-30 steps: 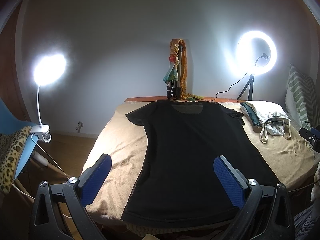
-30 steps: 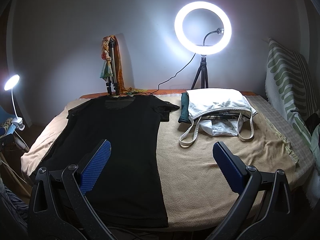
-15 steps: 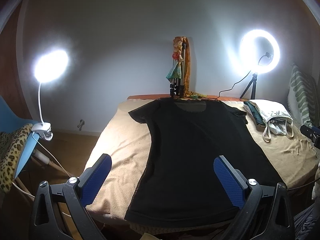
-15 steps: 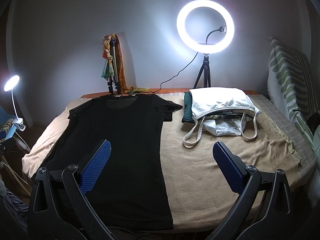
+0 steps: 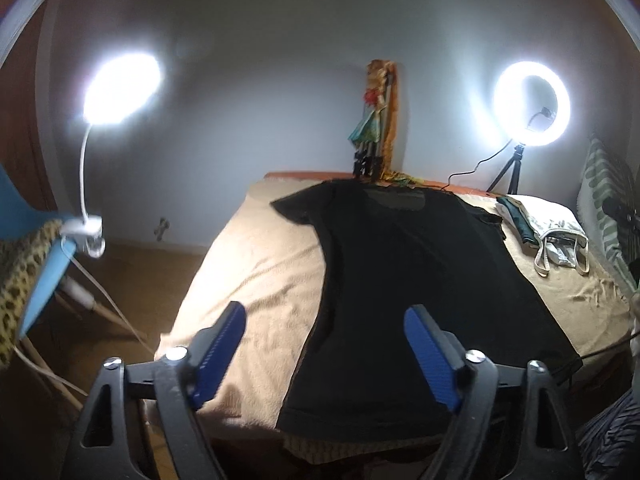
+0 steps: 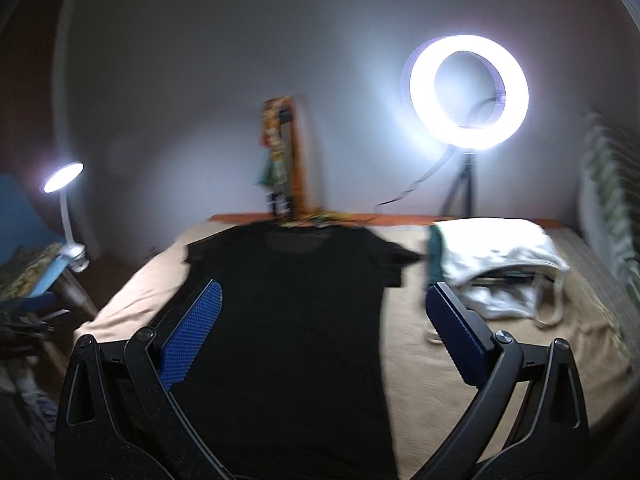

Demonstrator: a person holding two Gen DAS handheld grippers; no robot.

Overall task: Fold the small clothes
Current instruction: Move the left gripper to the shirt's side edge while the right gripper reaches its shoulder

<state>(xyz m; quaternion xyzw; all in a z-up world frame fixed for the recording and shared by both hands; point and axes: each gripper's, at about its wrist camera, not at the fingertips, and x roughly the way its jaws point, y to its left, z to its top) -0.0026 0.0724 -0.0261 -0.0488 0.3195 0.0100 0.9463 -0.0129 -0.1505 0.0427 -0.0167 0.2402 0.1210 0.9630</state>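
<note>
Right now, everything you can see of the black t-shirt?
The black t-shirt is short-sleeved, of plain dark, thin-looking fabric. It lies spread flat and unfolded on the tan blanket, neckline toward the far wall and hem at the near edge. Both sleeves are spread out. Nothing grips it: both grippers hover open, clear of the cloth.

Matt black cloth T-shirt [image 5: 404,280] on rough tan cloth blanket [image 5: 260,272]; claw pads [image 5: 222,354] textured blue.

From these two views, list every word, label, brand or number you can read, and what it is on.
None can be read.
Black shirt: no print or tag shows.
White bag: something pale lies in its mouth, too small and blurred to show any text.
Ring light and both grippers: no markings visible.
</note>
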